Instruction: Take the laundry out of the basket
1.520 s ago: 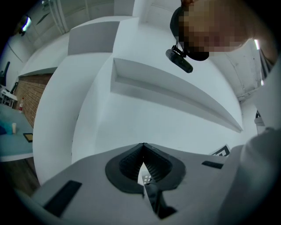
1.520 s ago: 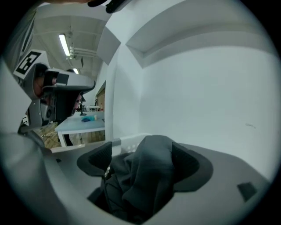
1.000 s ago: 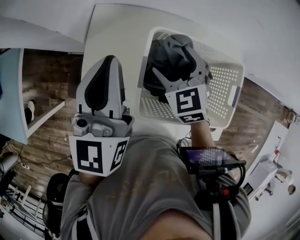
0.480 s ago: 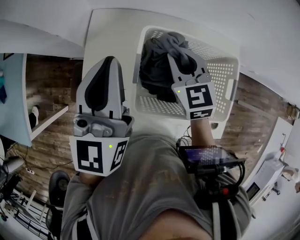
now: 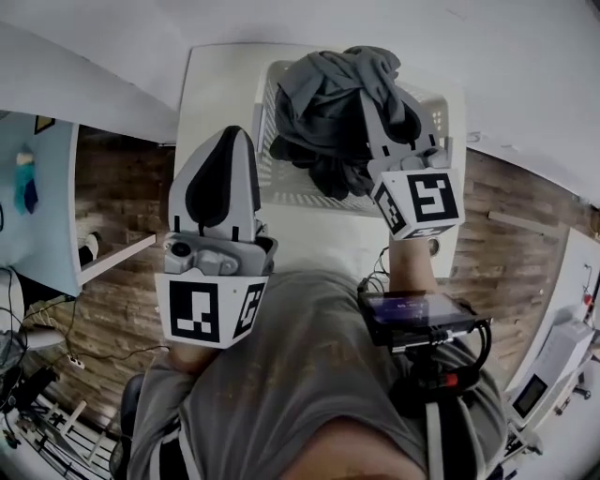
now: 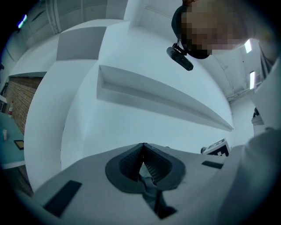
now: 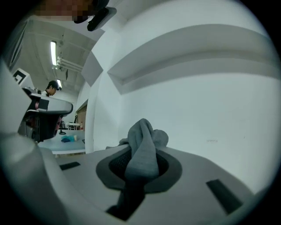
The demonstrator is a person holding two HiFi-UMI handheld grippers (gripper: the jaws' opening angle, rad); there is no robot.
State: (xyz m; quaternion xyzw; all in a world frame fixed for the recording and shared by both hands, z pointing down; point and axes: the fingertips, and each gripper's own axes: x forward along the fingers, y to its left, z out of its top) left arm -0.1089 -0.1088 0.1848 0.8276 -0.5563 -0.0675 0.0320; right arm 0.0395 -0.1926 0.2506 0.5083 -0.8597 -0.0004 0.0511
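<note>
**1. Desk** [image 5: 220, 89]: white, smooth, rectangular top, set against a plain white wall [image 5: 309, 19]. I look down on it from above. Around it lies a floor [image 5: 117, 272] of brown wood planks. To my left is a pale blue tabletop [image 5: 42, 206].

**2. Basket** [image 5: 436, 117]: white plastic, rectangular with rounded corners, its walls pierced with rows of small holes. It stands on the desk's right half.

**3. Laundry** [image 5: 323, 103]: dark grey cloth, soft and matte, bunched in heavy folds. It hangs from my right claw [image 5: 373, 101] over the basket's open top. Whether its lowest folds touch the inside I cannot tell.

**4. Right claw**: pale grey shell with dark ribbed pads [image 7: 115, 166]. Its jaws have just been closing and are clenched on a ridge of the grey cloth. In the claw's own view the cloth bulges out past the tips.

**5. Left claw** [image 5: 229, 139]: same build as the right one, held beside the basket on its left. Its jaws are pressed together at the tips with nothing between them.
</note>
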